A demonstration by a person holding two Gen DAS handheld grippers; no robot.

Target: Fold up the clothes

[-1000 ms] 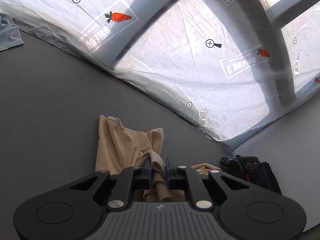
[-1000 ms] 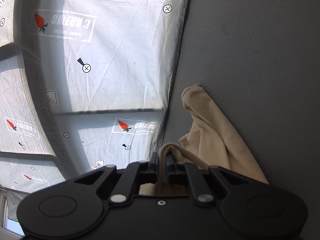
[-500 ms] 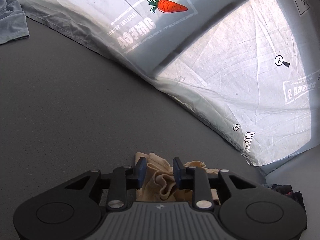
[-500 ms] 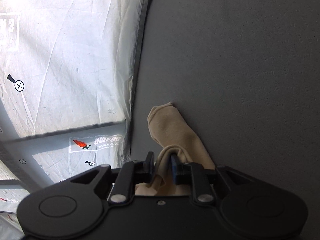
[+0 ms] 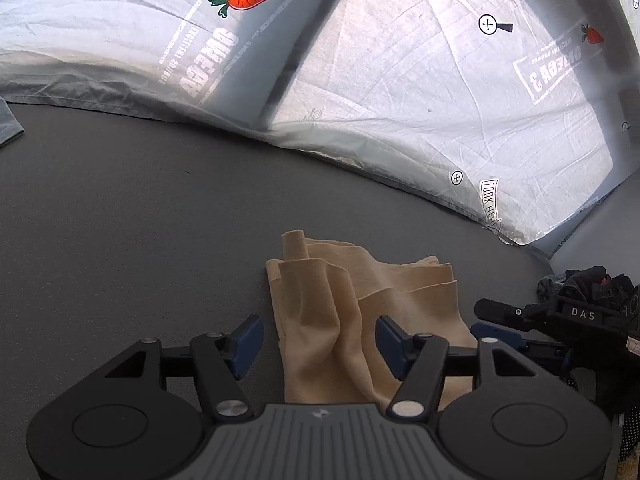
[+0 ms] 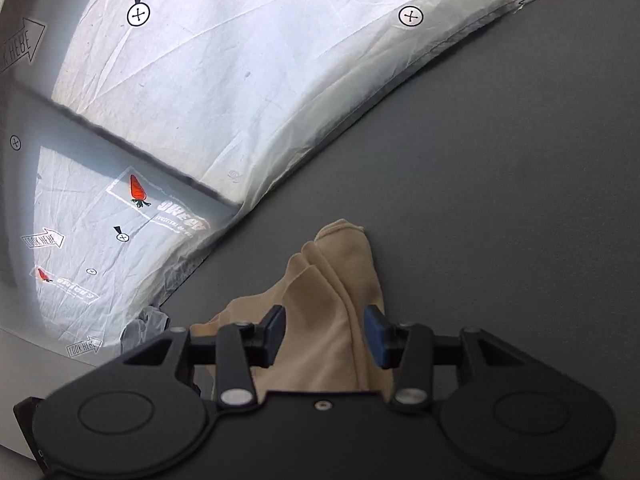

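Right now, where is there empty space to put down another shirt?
The grey mat is bare left of the beige garment, up to the white sheet. It is crowded on the right by the dark clothes pile.

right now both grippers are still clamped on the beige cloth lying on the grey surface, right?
Not clamped. In both wrist views the jaws are opening: the left gripper and the right gripper straddle the beige cloth without pressing it. The cloth does lie on the grey surface.
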